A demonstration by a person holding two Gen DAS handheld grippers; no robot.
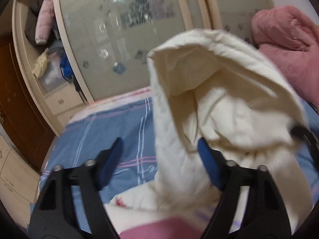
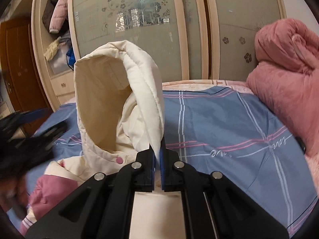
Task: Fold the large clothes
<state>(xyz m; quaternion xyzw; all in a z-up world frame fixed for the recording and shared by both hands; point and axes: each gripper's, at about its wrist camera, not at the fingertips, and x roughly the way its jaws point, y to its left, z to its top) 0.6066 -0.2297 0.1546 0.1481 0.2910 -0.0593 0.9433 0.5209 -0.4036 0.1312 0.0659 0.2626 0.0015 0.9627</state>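
The jacket [image 2: 111, 103] lies on the bed [image 2: 229, 123]; a quilt [image 2: 289, 75] right; the wardrobe [image 2: 139, 29] behind.

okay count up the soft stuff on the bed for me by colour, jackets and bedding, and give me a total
Cream and pink: 1, the hooded jacket, its hood edge pinched in the right gripper
Pink: 1, the rolled quilt
Blue plaid: 1, the bed sheet
Total: 3
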